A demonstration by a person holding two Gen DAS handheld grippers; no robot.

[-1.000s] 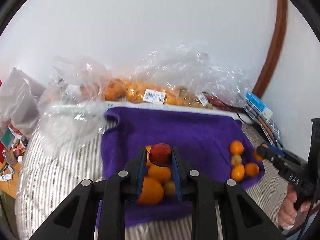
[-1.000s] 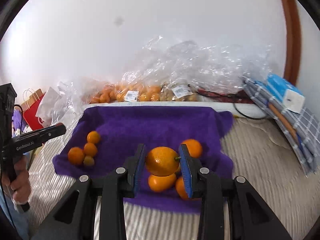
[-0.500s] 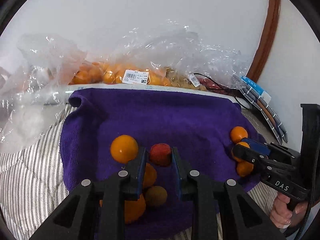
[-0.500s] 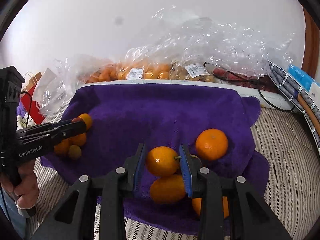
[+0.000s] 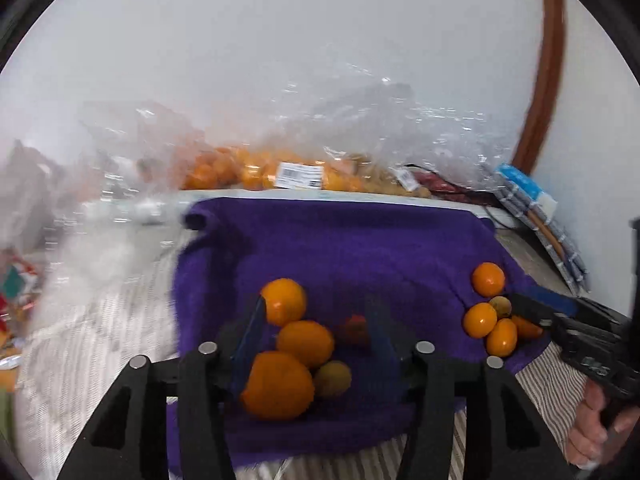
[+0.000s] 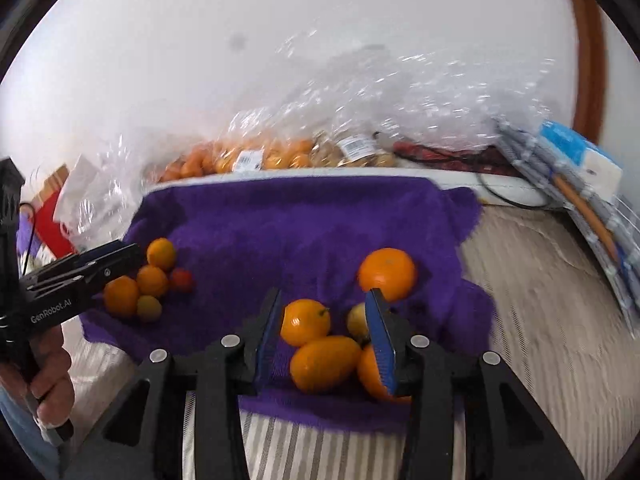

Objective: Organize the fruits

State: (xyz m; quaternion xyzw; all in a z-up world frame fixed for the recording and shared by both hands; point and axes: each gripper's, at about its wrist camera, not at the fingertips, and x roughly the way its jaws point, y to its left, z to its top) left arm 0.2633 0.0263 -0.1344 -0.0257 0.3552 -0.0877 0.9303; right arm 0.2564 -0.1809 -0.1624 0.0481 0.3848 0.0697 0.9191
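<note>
A: Left tongs (image 5: 316, 320) are down low over the purple towel (image 5: 340, 248), and the jaws are spreading apart as we speak. The small red fruit (image 5: 354, 330) sits on the towel between them, close to the right-hand jaw, but the blur hides whether the pad is touching it.

B: It's lying at the edge of a little heap, then: three oranges in a line, the orange at the back (image 5: 284, 301), one in the middle (image 5: 306, 343) and the big one in front (image 5: 278, 385), with a dull greenish fruit (image 5: 333, 379) tucked beside that.

A: Over to the right tongs (image 6: 326, 322). Also opening, blue pads clear on both sides. The stemmed orange (image 6: 305, 322) rests on the towel between them, nearer the left pad, with a gap showing on each side.

B: Just below it an oval orange (image 6: 324, 363), and a pale yellow fruit (image 6: 357, 322) pressed up by the right pad. A large round orange (image 6: 386, 274) stands beyond that pad's tip.

A: So two clusters, one at each end of the towel, well apart. The towel itself lies on striped bedding (image 6: 532, 308).

B: Behind it, along the wall, clear plastic bags (image 6: 276, 152) with more oranges inside and a white label showing.

A: A hand (image 6: 48, 380) grips the left handle at the frame's edge.
</note>
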